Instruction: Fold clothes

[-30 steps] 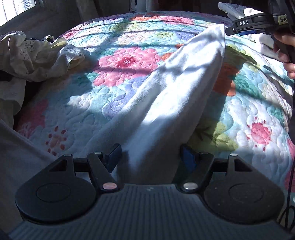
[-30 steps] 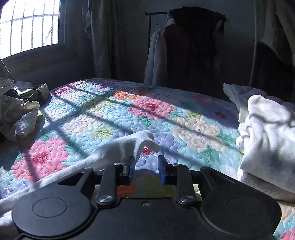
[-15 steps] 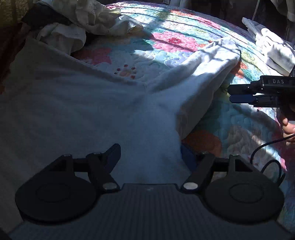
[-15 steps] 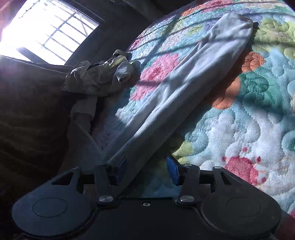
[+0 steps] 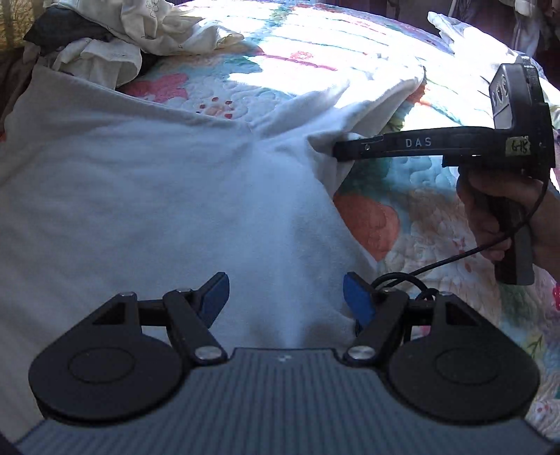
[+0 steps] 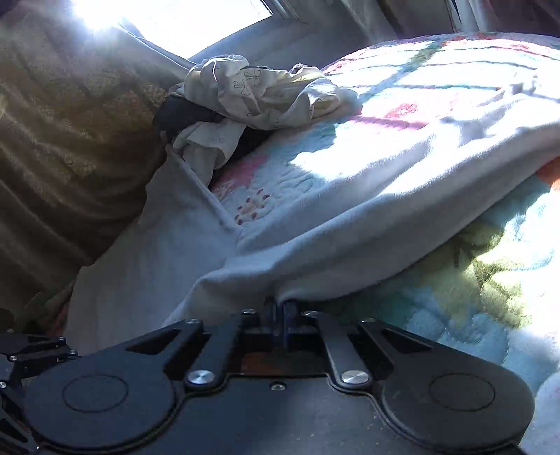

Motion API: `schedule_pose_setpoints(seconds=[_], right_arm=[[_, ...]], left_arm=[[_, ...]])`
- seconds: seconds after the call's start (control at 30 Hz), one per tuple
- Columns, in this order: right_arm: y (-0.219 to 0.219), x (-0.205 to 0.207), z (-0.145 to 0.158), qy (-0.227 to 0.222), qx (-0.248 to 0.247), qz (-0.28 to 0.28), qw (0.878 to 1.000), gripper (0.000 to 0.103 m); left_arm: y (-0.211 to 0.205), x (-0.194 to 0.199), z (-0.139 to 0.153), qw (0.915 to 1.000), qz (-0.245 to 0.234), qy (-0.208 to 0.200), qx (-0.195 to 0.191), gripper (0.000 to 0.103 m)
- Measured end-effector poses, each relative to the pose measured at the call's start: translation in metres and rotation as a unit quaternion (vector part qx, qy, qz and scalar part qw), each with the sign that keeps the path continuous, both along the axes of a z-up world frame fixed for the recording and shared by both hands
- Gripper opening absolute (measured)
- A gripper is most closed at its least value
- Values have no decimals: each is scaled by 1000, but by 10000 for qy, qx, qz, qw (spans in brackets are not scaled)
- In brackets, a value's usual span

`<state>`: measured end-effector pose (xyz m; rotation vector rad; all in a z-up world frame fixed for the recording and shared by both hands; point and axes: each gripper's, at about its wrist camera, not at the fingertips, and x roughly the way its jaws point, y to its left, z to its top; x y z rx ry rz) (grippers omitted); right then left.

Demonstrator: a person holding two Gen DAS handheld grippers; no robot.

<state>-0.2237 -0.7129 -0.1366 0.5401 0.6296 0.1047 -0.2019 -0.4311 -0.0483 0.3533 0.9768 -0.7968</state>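
A white long-sleeved garment (image 5: pixel 157 196) lies spread on the flowered quilt (image 5: pixel 413 196). Its body fills the near left and one sleeve (image 6: pixel 402 210) runs away to the right. My left gripper (image 5: pixel 285 297) hangs over the garment's body, jaws wide apart, blue pads clear of the cloth. My right gripper (image 6: pixel 280 309) is shut on the lower edge of the sleeve near the armpit. In the left wrist view the right gripper (image 5: pixel 337 148) reaches in from the right, pinching that fold, with a hand (image 5: pixel 497 206) on its grip.
A heap of crumpled cream and dark clothes (image 5: pixel 133 38) lies at the quilt's far left, below a sunlit window (image 6: pixel 182 17). More white clothes (image 5: pixel 451 24) sit at the far right. A dark curtain (image 6: pixel 59 147) hangs on the left. A black cable (image 5: pixel 455 259) trails from the right gripper.
My right gripper came down to the sleeve's edge near the armpit and closed on it. My left gripper swung from the sleeve to above the garment's body, jaws still apart.
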Motion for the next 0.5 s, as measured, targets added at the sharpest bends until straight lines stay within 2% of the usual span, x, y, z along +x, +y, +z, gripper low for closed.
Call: schedule_pose_setpoints(seconds=[0.13,0.23,0.3,0.37,0.43,0.47,0.5], right_arm=[[-22,-10,33,0,-1002,-563,9934,5],[-41,-14,36,126,-812,-552,9951,4],[-32,-14,35,192,-983,-530,9936,5],[-23,-14,35,398,-1051,-565,9921,16],[-17,-20,40,475,-1050,-580,9916,23],[-14,-24,45,462,-1035,-586,9918,35],[-11,-28,50,449,-1021,-592,9920,39]], left_arm=[[4,2,0,9999,76,63,-20,72],[3,2,-4,9998,91,141,54,72],[2,-1,-4,9998,66,164,92,72],[2,-3,-2,9998,80,149,138,72],[4,-6,2,9997,130,110,172,72],[6,-7,4,9997,176,67,181,72],[9,-9,7,9996,215,9,188,72]])
